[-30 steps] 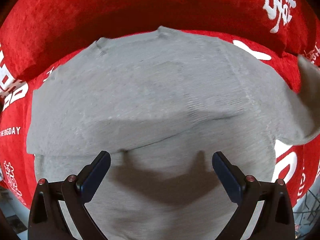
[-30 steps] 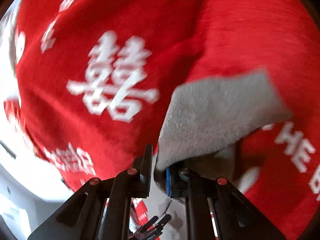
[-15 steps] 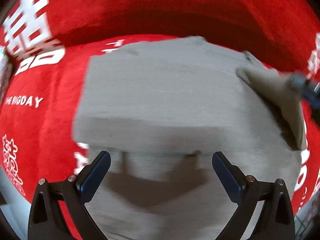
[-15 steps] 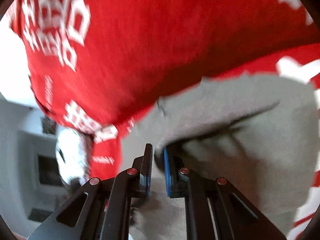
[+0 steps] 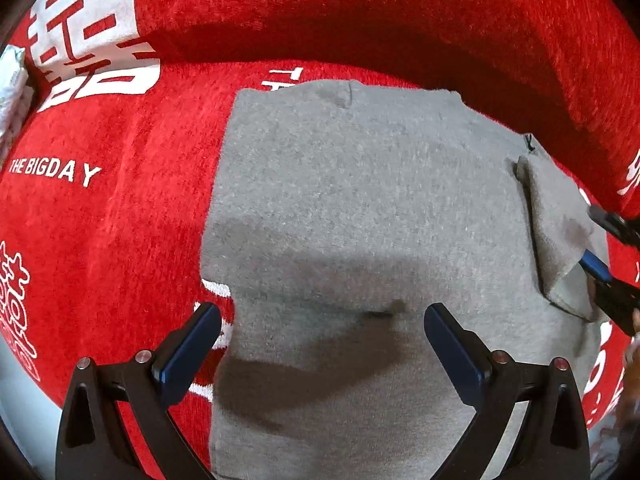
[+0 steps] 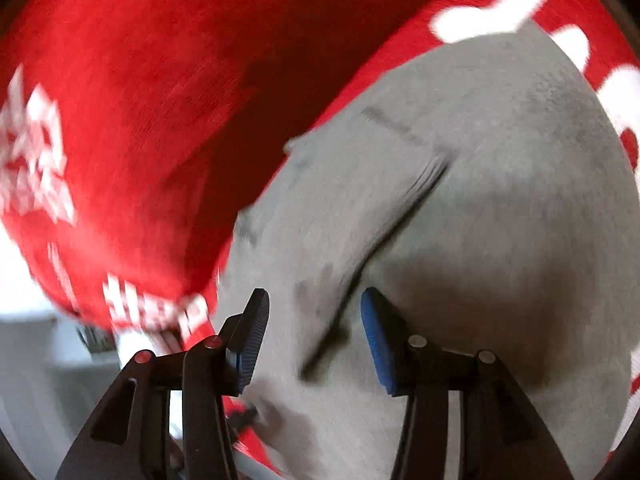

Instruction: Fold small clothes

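Right tongs (image 6: 314, 336) have just been opening, nothing pinched, left tongs (image 5: 322, 340) hanging wide over soft, limp cloth (image 5: 360, 208); pinching its edge is looking best.

The red cover (image 5: 120, 220) carries white print: at the left of the left wrist view the words "THE BIGDAY" (image 5: 54, 170) read clearly, and above them, in the upper left, stands a large white double-happiness character (image 5: 92, 40). More white characters at the left edge, lower down, and at the right edge are cut off and cannot be read. In the right wrist view the white lettering on the same red fabric is too blurred to read.
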Available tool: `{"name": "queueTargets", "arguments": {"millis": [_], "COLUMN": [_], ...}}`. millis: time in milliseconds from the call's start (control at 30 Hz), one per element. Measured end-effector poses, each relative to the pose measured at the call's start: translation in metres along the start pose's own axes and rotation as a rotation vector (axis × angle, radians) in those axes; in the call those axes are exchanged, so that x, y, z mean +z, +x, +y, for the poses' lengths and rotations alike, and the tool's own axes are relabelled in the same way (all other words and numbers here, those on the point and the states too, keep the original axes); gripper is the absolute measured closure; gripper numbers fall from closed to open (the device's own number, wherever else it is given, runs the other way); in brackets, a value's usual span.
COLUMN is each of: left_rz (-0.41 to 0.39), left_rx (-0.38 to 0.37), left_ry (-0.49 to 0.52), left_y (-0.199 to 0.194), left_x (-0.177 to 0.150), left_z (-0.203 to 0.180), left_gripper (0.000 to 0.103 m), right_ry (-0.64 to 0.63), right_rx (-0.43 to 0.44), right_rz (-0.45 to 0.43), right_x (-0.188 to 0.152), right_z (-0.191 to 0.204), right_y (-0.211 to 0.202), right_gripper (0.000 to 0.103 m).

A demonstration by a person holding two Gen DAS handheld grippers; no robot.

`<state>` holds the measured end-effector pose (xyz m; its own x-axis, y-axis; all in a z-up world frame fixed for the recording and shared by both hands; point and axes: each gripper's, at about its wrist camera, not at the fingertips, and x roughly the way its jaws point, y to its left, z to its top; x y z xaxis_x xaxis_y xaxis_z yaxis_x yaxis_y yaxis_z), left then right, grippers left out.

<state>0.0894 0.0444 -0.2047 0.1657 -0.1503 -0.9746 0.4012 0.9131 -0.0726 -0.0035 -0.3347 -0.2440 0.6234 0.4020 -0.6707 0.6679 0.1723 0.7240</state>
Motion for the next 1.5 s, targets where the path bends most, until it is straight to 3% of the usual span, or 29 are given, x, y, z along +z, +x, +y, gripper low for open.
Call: {"name": "queueTargets", "arguments": {"millis": [33, 67, 133, 233, 333, 433, 567, 600, 667, 700, 833, 1033, 1100, 1200, 1267, 1300, 1333, 1433, 1500], "left_rz": [-0.003, -0.006, -0.014, -0.029, -0.026, -0.025, -0.021, -0.02, -0.018, -0.017, 0.01, 0.058, 0.062, 0.097, 0.106, 0.103, 0.094, 0.051, 0.031], "left_rx": [-0.009, -0.014, -0.024, -0.035, -0.049, -0.061, -0.077, -0.082, -0.094, -0.103, -0.165, -0.227, -0.235, -0.222, -0.217, -0.217, -0.23, -0.25, -0.247], "left_ry": [-0.011, -0.018, -0.033, -0.054, -0.083, -0.11, -0.104, -0.096, -0.085, -0.082, -0.066, -0.056, -0.062, -0.081, -0.084, -0.081, -0.082, -0.073, -0.053], "left_y": [-0.002, -0.003, -0.008, -0.014, -0.015, -0.015, -0.012, -0.011, -0.009, -0.008, -0.003, 0.014, 0.015, 0.023, 0.025, 0.025, 0.023, 0.009, -0.001], "left_x": [0.001, 0.002, 0.003, 0.005, 0.008, 0.01, 0.012, 0.013, 0.015, 0.017, 0.025, 0.037, 0.04, 0.047, 0.051, 0.052, 0.052, 0.051, 0.046], "left_z": [0.003, 0.006, 0.013, 0.027, 0.039, 0.048, 0.045, 0.042, 0.036, 0.033, 0.017, -0.005, -0.01, -0.016, -0.016, -0.016, -0.014, -0.011, -0.009], "left_gripper": [0.001, 0.001, 0.001, 0.001, 0.001, 0.001, 0.001, 0.001, 0.001, 0.001, 0.001, 0.002, 0.012, 0.044, 0.079, 0.084, 0.089, 0.091, 0.096], "right_ry": [0.026, 0.034, -0.028, -0.27, -0.529, -0.701, -0.78, -0.773, -0.74, -0.719, -0.596, -0.266, -0.122, 0.08, 0.174, 0.204, 0.217, 0.168, 0.066], "right_rx": [0.01, 0.011, 0.021, 0.027, -0.022, -0.116, -0.256, -0.258, -0.227, -0.212, -0.206, -0.192, -0.159, -0.064, -0.001, 0.014, 0.017, -0.018, -0.053], "right_rz": [-0.008, -0.017, -0.017, 0.034, 0.145, 0.241, 0.32, 0.323, 0.318, 0.314, 0.276, 0.162, 0.098, 0.022, -0.02, -0.038, -0.052, -0.05, -0.03], "right_x": [0.006, 0.01, 0.009, -0.011, -0.056, -0.097, -0.124, -0.126, -0.125, -0.124, -0.102, -0.062, -0.053, -0.044, -0.04, -0.037, -0.034, -0.022, -0.015], "right_z": [-0.001, 0.003, 0.026, 0.079, 0.12, 0.134, 0.117, 0.113, 0.105, 0.103, 0.077, -0.003, -0.032, -0.071, -0.086, -0.091, -0.093, -0.085, -0.071], "right_y": [0.005, 0.01, 0.021, 0.035, 0.06, 0.088, 0.11, 0.107, 0.092, 0.085, 0.045, -0.033, -0.055, -0.08, -0.086, -0.088, -0.09, -0.092, -0.098], "right_gripper": [0.057, 0.076, 0.091, 0.091, 0.091, 0.091, 0.085, 0.081, 0.049, 0.044, 0.043, 0.043, 0.043, 0.043, 0.043, 0.043, 0.044, 0.097, 0.096]}}
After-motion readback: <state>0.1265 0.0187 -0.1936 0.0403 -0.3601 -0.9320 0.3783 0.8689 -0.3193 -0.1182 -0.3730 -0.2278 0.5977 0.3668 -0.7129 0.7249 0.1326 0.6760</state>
